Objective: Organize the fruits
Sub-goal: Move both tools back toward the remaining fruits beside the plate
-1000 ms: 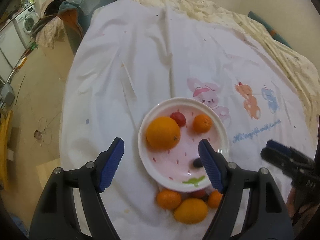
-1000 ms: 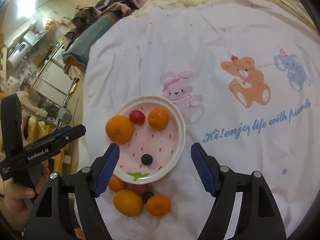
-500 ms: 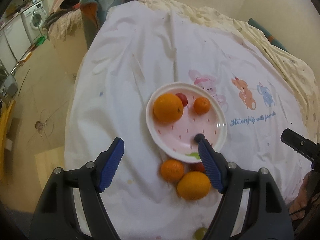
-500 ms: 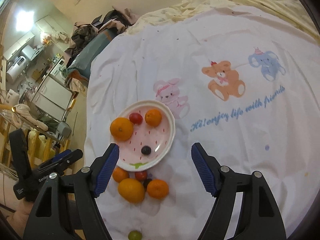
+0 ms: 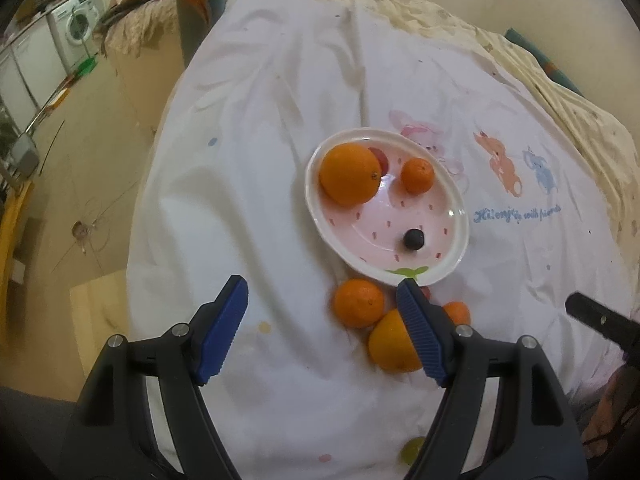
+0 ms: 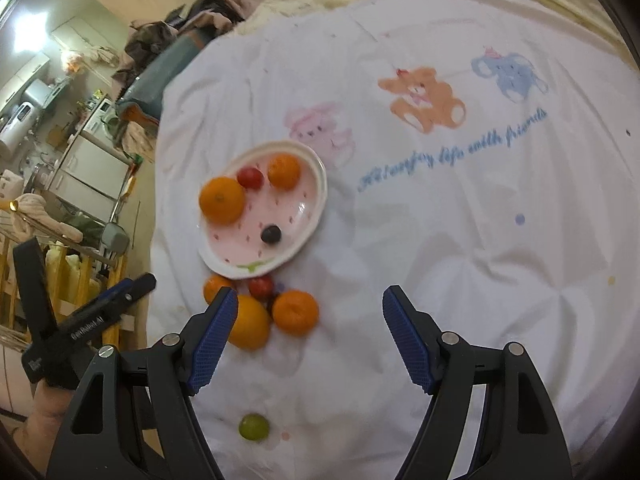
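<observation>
Both claws hung wide apart and empty over the bed. The left gripper (image 5: 322,304), blue-padded jaws spread, sat above the white cartoon-printed bedsheet (image 5: 248,168), its right pad overlapping the view of a big yellow-orange fruit (image 5: 390,344). The right gripper (image 6: 308,316) was spread just as wide, nothing between its pads, its left pad in front of that same fruit (image 6: 250,322).

On the sheet lay the pink strawberry-patterned oval plate (image 5: 440,276), white-rimmed. It held a large orange (image 5: 350,174), a small mandarin (image 5: 417,176), a red cherry tomato (image 6: 250,178) tucked between them, and a dark blueberry (image 5: 414,239) alone nearer the front rim.

Off the plate, just beside its near edge, a cluster waited: a loose mandarin (image 5: 359,303) touching the yellow-orange fruit, a second loose mandarin (image 6: 296,312), and a small red tomato (image 6: 261,286) between them. A dark berry looked wedged in there too, though mostly hidden. Well apart, close to the grippers, sat a lone green grape (image 6: 253,426).

The printed bunny, bear and elephant (image 6: 510,76) lay beyond the plate.
</observation>
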The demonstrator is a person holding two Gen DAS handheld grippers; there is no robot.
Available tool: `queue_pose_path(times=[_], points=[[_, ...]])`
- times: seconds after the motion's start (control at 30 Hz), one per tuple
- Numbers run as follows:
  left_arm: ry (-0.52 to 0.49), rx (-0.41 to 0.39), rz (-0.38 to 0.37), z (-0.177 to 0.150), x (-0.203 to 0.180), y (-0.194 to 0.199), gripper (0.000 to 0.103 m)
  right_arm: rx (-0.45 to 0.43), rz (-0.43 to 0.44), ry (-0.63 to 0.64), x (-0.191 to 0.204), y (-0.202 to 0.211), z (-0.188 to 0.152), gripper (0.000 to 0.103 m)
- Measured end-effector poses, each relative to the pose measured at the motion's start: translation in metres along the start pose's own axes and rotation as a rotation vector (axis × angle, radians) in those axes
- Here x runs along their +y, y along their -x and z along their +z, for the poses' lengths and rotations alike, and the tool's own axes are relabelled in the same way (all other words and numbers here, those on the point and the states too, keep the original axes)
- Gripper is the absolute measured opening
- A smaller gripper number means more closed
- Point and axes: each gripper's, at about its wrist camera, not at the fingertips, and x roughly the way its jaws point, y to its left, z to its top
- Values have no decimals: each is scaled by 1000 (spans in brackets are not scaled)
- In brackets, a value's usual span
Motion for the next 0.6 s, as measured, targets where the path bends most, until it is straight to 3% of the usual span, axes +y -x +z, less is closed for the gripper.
queue_pose_path(times=[0.2, 0.4, 0.6], points=[[54, 78, -61, -4, 9, -12, 74, 27, -8, -31, -3, -13, -1, 77], [13, 159, -81, -14, -6, -28, 74, 56, -12, -47, -4, -25, 1, 77], [-91, 219, -69, -32, -45, -44, 74, 64, -33, -65, -8, -29, 2, 77]])
